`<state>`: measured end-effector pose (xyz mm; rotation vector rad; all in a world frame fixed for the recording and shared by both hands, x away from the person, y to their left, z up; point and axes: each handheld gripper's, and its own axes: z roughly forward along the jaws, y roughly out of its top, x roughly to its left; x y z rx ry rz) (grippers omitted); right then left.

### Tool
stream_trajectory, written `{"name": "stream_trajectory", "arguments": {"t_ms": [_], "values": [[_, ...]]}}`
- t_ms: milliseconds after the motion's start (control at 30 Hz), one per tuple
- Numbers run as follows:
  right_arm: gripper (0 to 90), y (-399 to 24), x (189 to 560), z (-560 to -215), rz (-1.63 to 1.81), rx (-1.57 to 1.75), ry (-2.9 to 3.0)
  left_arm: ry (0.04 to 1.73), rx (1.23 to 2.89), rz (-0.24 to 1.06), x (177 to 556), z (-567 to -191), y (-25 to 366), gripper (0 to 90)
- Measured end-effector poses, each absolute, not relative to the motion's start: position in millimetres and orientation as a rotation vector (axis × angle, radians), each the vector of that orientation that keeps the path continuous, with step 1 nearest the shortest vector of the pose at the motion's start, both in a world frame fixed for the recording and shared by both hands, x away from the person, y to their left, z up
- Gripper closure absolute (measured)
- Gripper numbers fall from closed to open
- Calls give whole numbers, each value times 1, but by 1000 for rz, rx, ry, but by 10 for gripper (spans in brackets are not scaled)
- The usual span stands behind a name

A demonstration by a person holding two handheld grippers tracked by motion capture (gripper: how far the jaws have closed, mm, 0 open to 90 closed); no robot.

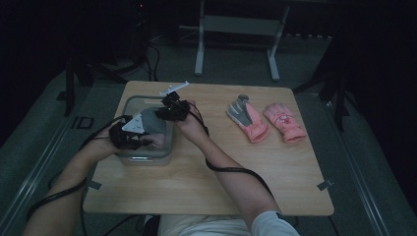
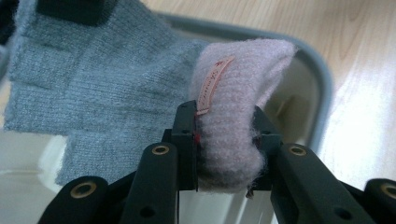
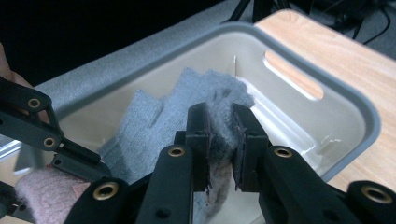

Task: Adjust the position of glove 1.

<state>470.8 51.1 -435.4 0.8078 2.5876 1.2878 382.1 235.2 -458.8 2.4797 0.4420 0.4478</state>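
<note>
Over the grey bin (image 3: 345,93), the left gripper (image 2: 227,140) pinches the pink cuff (image 2: 238,93) and the right gripper (image 3: 220,140) pinches the grey glove (image 3: 154,121)

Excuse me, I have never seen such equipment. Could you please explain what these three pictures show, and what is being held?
A person sits at a wooden table and holds a clamp tool in each hand. The high view looks down from above. The other two pictures come from small cameras riding on each tool, looking along its black jaws. The left hand-held gripper is shut on the pink cuff of a knitted glove. The right hand-held gripper is shut on the glove's grey part. Both hold it over a clear plastic bin. Farther right on the table lie two pink gloves.
</note>
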Motion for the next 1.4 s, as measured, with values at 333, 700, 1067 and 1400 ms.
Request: {"name": "stream_trajectory", "arguments": {"t_ms": [333, 700, 1067, 1400], "values": [[783, 61, 490, -473, 1185, 893, 2639, 499, 2565, 365, 403, -485, 231, 697], [603, 59, 499, -486, 1166, 958, 2632, 533, 2654, 286, 424, -492, 218, 691], [478, 29, 488, -467, 1315, 946, 2604, 625, 2617, 307, 421, -485, 219, 253], [304, 2, 470, -446, 1414, 864, 2619, 702, 2396, 342, 406, -454, 222, 78]]}}
